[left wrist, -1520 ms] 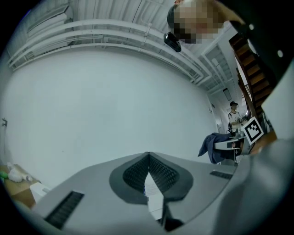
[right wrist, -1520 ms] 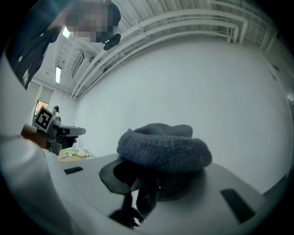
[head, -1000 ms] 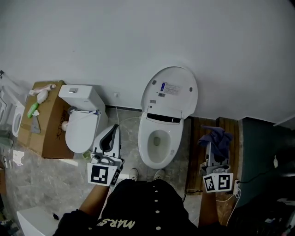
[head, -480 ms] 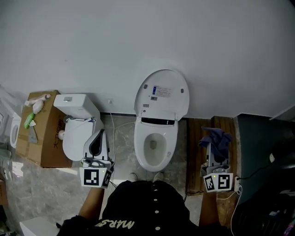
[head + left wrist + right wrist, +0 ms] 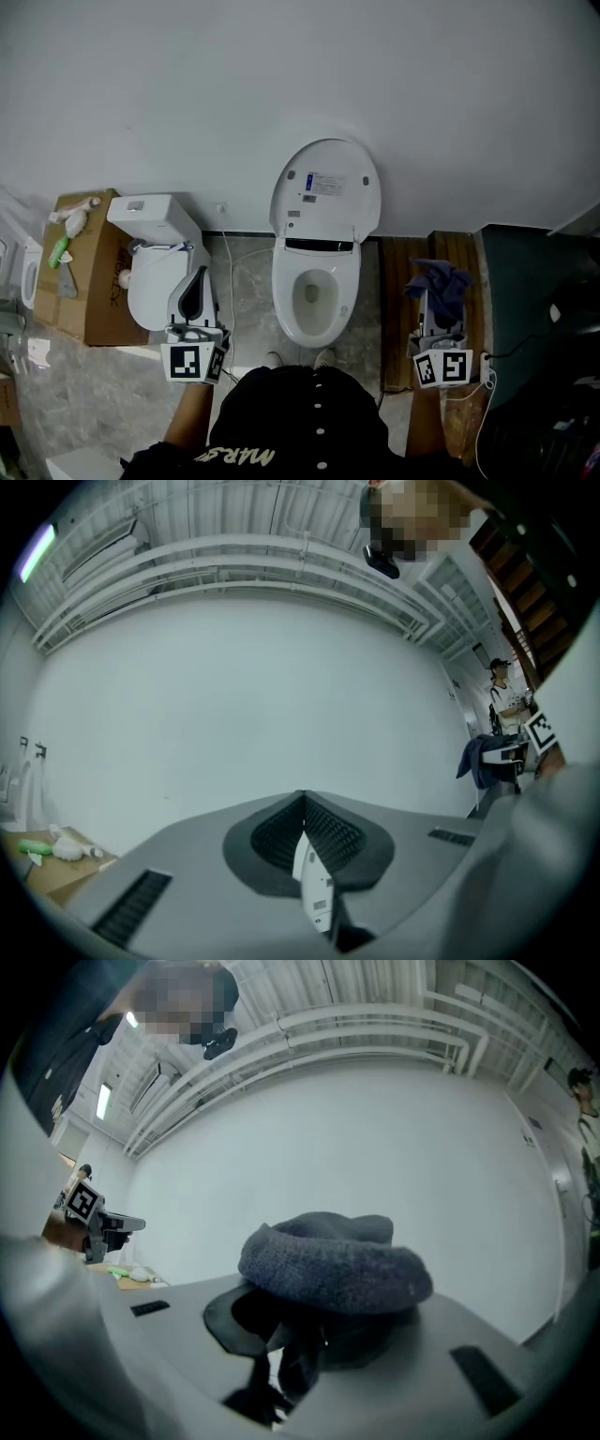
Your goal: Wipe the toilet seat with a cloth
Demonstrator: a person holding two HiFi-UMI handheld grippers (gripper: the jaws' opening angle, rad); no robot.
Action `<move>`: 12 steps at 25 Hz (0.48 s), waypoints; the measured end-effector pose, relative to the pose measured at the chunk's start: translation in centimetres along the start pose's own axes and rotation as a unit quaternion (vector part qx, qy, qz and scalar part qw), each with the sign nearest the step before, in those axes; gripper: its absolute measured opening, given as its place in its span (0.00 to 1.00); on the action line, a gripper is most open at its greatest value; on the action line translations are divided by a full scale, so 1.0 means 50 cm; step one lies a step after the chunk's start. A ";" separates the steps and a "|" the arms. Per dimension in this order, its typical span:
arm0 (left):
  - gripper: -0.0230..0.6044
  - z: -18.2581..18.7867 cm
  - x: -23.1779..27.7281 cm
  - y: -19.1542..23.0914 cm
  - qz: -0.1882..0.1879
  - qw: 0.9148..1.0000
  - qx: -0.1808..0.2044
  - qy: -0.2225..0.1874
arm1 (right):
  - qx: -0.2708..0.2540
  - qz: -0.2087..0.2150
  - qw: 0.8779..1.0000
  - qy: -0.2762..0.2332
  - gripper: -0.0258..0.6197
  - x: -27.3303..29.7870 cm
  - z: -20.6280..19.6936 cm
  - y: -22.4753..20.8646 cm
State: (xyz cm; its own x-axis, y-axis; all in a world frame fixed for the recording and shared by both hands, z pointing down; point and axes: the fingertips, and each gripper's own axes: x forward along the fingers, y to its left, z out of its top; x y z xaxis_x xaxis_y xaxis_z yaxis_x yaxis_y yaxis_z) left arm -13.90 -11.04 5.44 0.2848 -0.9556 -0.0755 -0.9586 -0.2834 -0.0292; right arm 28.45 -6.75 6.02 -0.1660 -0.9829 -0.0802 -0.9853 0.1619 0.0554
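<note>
- Our right gripper [image 5: 437,302] has its jaws clenched on the dark blue cloth [image 5: 439,278], which bunches over their tips ready for wiping.
- It is held well right of the toilet seat [image 5: 284,298].
- Our left gripper [image 5: 195,283], jaws pressed together on nothing, keeps clear at the left.
- The lid [image 5: 325,192] stands raised, exposing the seat.
</note>
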 end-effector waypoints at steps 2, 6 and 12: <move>0.05 -0.007 -0.005 -0.003 -0.004 1.000 0.006 0.003 | -0.001 0.002 1.000 0.000 0.19 -0.001 -0.002 0.004; 0.05 -0.003 -0.006 -0.014 -0.008 1.000 0.005 0.002 | 0.000 0.001 1.000 0.001 0.19 -0.006 -0.006 0.006; 0.05 0.003 -0.004 -0.020 -0.011 1.000 0.000 0.000 | -0.001 0.008 1.000 0.001 0.19 -0.003 -0.003 0.018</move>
State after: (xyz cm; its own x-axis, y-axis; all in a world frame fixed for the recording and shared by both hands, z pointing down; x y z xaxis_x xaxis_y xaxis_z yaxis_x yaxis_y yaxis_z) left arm -13.03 -10.56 5.34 0.3061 -0.9491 -0.0740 -0.9520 -0.3045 -0.0316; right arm 27.57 -6.49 6.26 -0.1824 -0.9802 -0.0770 -0.9822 0.1781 0.0588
